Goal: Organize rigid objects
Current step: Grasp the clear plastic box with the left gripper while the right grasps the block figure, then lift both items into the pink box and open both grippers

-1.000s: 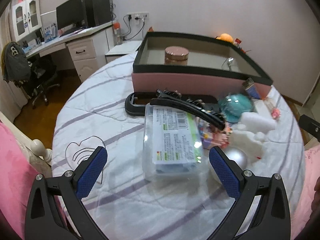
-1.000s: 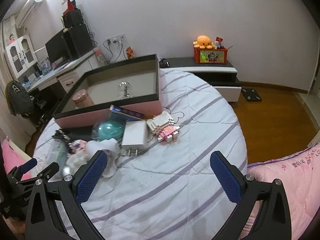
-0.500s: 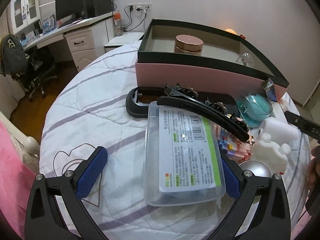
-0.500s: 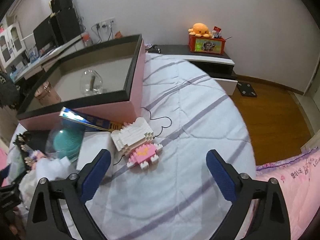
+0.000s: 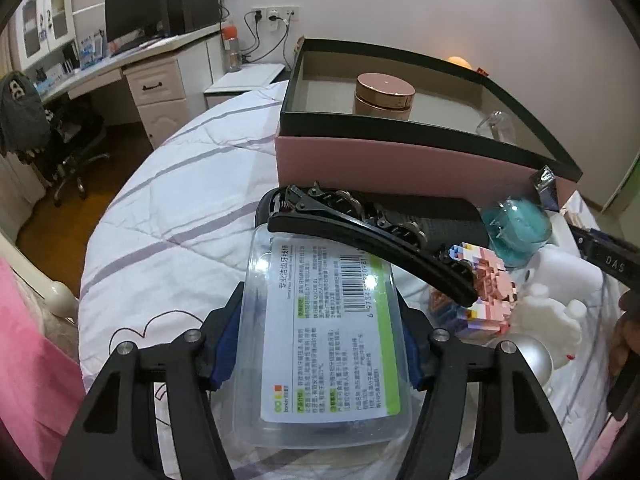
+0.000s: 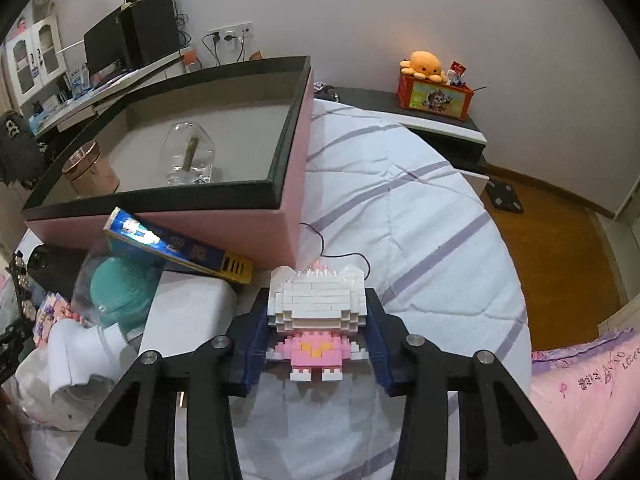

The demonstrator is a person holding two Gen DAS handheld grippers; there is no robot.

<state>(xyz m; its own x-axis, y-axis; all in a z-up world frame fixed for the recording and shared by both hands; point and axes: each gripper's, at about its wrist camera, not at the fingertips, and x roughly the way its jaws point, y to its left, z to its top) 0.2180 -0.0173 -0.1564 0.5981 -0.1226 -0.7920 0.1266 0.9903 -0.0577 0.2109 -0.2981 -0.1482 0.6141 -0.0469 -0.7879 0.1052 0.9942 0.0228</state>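
Both grippers had dropped onto the bed since 1 second back. Left gripper (image 5: 318, 342) was closing, blue pads against the clear case (image 5: 320, 344), which lay flat on the quilt (image 5: 168, 216) under a black clip (image 5: 372, 242). Right gripper (image 6: 316, 334) was closing on the brick figure (image 6: 318, 318), just in front of the pink box (image 6: 256, 224). I saw 2 items inside that box.

Each gripper is a black, matte plastic frame of two angular forked arms. The left gripper (image 5: 318, 344) and right gripper (image 6: 318, 336) both carry dark blue ribbed pads on their fingers (image 6: 250, 344) and silver round screw heads on the knuckles.
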